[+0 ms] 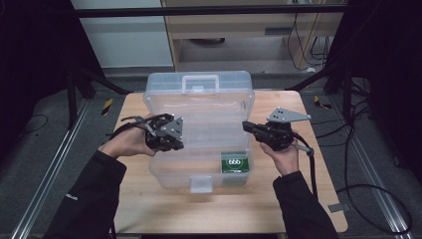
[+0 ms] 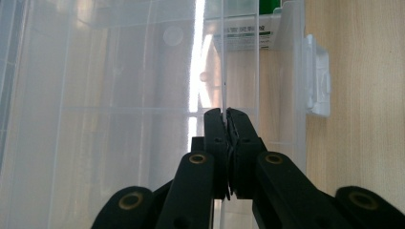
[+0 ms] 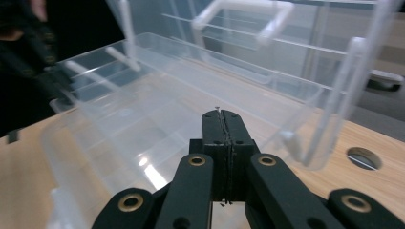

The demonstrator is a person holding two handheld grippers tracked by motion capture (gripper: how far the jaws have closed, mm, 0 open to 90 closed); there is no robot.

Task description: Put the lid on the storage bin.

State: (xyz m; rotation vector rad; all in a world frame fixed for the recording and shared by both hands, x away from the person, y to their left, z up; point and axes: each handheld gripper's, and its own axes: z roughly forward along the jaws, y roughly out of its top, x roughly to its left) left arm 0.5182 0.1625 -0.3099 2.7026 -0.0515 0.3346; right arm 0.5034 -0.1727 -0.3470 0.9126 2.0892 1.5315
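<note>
**Clear box open on the worktop, a gripper at each side**

A see-through plastic box (image 1: 199, 144) sits mid-worktop (image 1: 149, 209), its handled lid (image 1: 199, 84) standing up at the far side. A green packet (image 1: 234, 163) lies in its near right corner; a white latch (image 1: 201, 184) juts from the near wall. The left gripper (image 1: 171, 139) is clamped on the box's thin left wall. The right gripper (image 1: 246, 125), jaws pressed together on nothing, hangs at the box's right edge. The worktop is pale wood, with black cables trailing beside it.
</note>
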